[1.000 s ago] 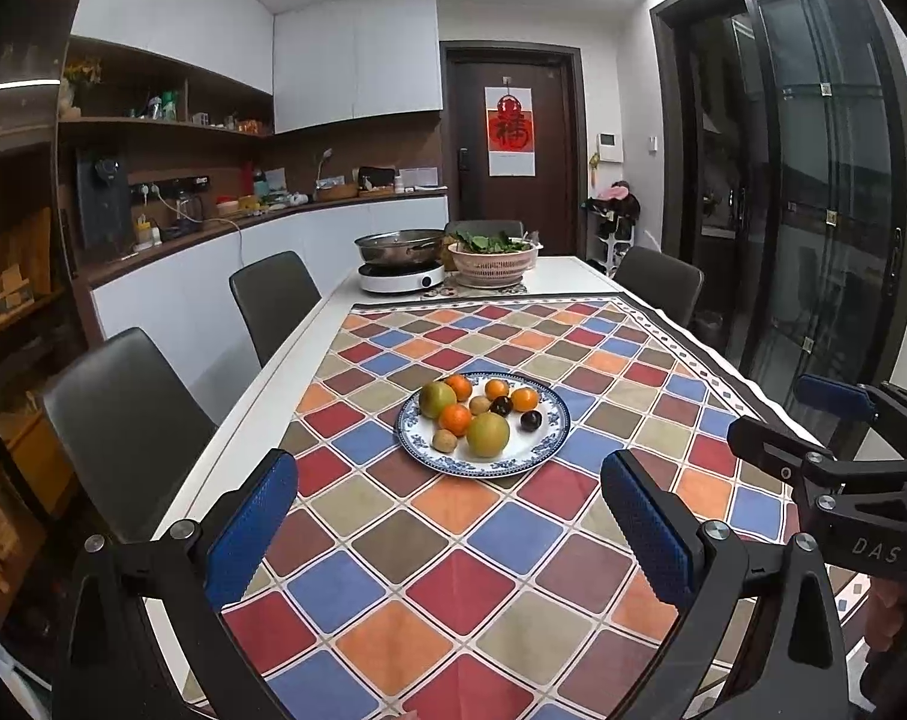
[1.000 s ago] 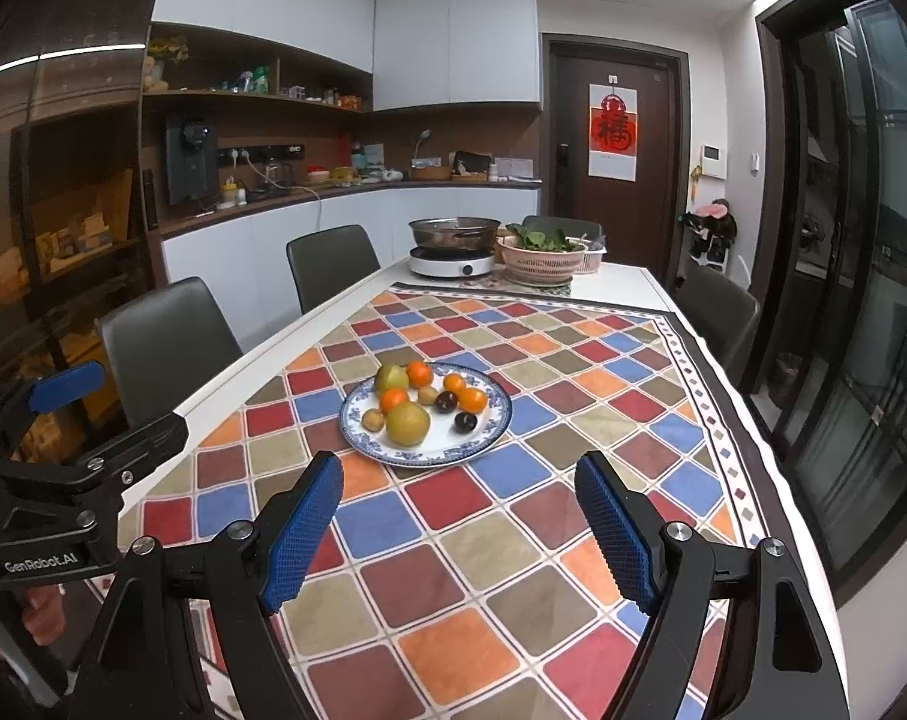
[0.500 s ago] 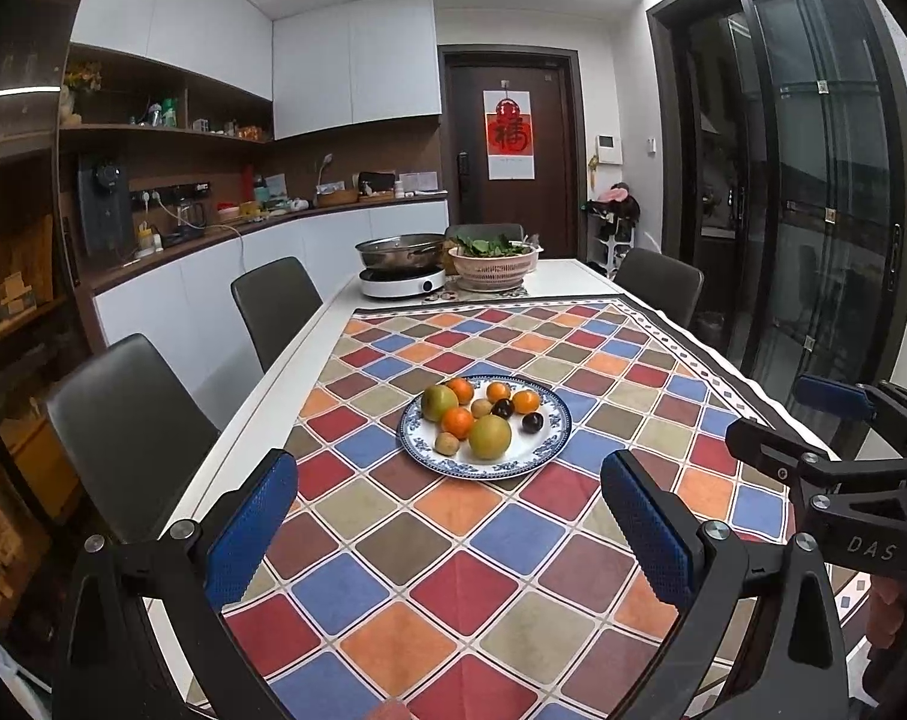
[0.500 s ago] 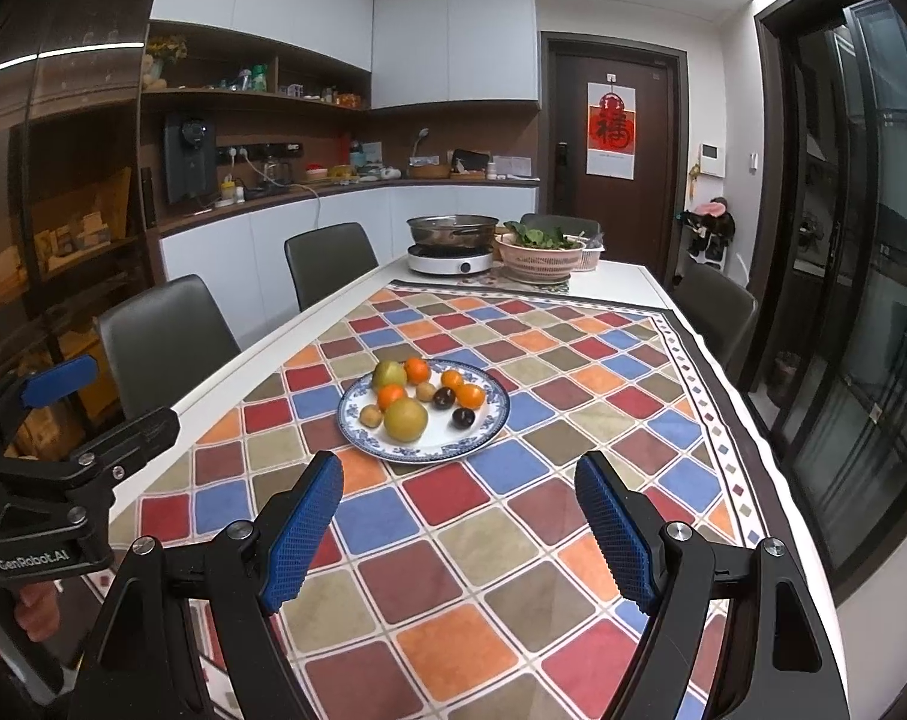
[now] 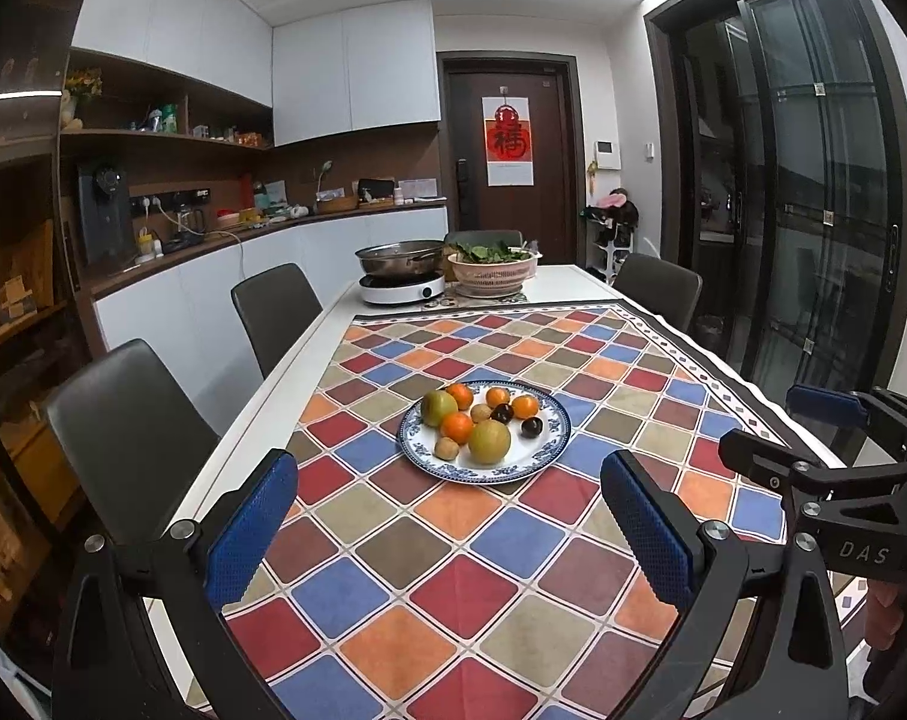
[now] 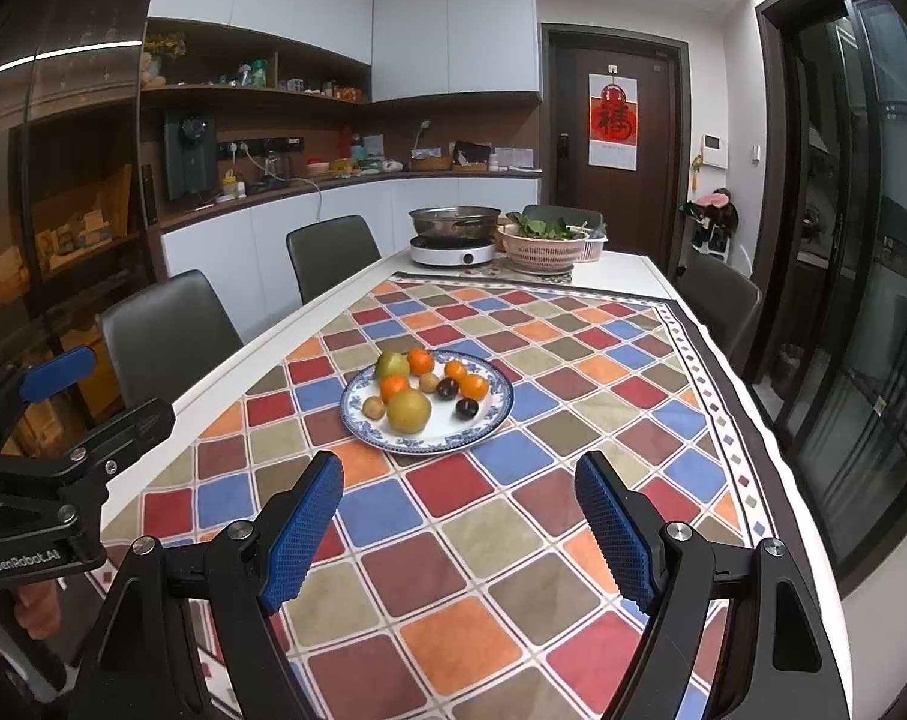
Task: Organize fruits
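Observation:
A blue-and-white plate (image 5: 550, 449) (image 6: 496, 414) sits mid-table on the checked cloth. On it lie a large yellow-green pear (image 5: 488, 441) (image 6: 408, 411), a green fruit (image 5: 438, 407), several oranges (image 5: 457, 426), two dark plums (image 5: 531, 426) and small brown fruits (image 5: 446, 449). My left gripper (image 5: 447, 468) is open just short of the plate, with nothing between its blue pads. My right gripper (image 6: 458, 465) is likewise open and empty, short of the plate. Each one shows at the edge of the other's view: the right gripper (image 5: 795, 426) and the left gripper (image 6: 102, 390).
At the far end of the table stand an induction cooker with a steel pan (image 5: 401, 288) and a pink basket of greens (image 5: 492, 273). Grey chairs (image 5: 276, 306) line the left side and another chair (image 5: 657, 288) the right. Glass doors (image 5: 825, 240) run along the right.

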